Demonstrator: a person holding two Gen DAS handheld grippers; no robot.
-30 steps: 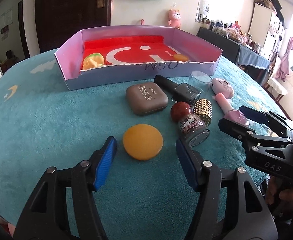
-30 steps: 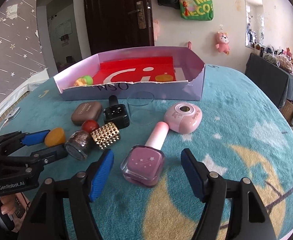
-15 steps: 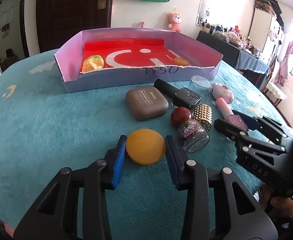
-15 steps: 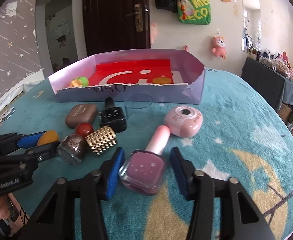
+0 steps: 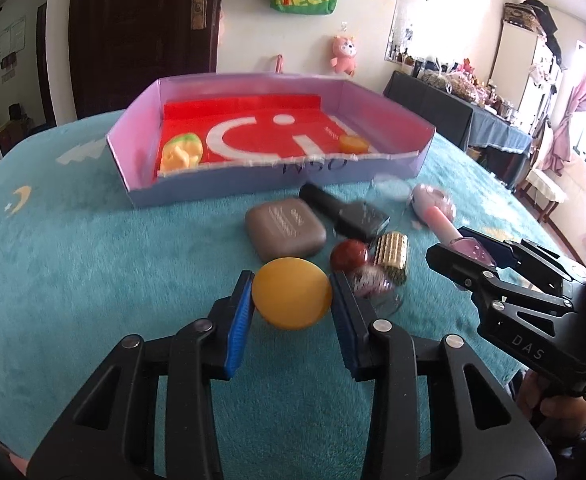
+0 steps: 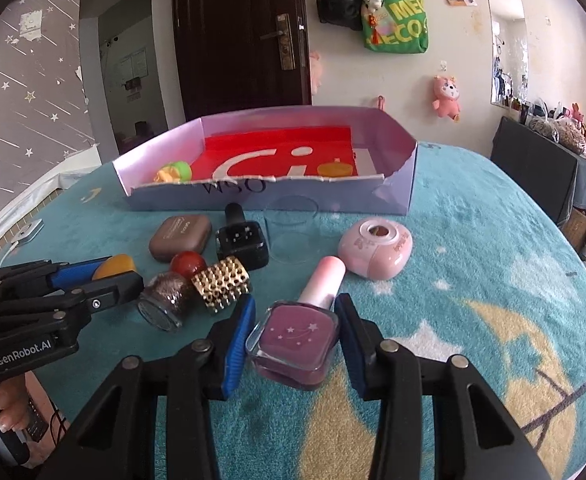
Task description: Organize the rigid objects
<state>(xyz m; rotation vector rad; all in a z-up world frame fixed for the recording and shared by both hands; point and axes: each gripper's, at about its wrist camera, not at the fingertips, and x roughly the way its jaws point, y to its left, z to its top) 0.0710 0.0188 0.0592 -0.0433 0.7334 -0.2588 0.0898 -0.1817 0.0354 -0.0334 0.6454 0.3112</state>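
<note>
Two grippers work side by side over a teal blanket [image 6: 473,240]. The left gripper [image 5: 291,300] has just closed its blue pads on an orange disc [image 5: 292,298]. The right gripper [image 6: 295,332] has likewise just closed, and its pads clamp the square glass body of a pink nail polish bottle [image 6: 295,340], whose pale cap points away toward the box.

The shallow lilac box [image 6: 409,184] stands beyond the clutter with its low torn front wall facing the grippers. On its red floor a yellow-green toy [image 5: 182,152] lies in the left corner and a small orange piece [image 5: 353,144] toward the right, with bare floor between them.

Between the grippers and the box the way is crowded: a brown case [image 6: 180,238], a black polish bottle [image 6: 242,240], a red ball [image 6: 188,263], a studded gold cap [image 6: 221,284] on a glitter bottle [image 6: 164,296], a clear cup [image 6: 291,226] and a round pink case [image 6: 375,248]. To the right of the pink bottle the blanket lies open up to its edge.

In the left wrist view the middle items are blurred, and the clear cup is barely traceable. The glitter bottle there is partly hidden behind the left gripper's right finger. Each holder's hand is cut off at the frame corner.
</note>
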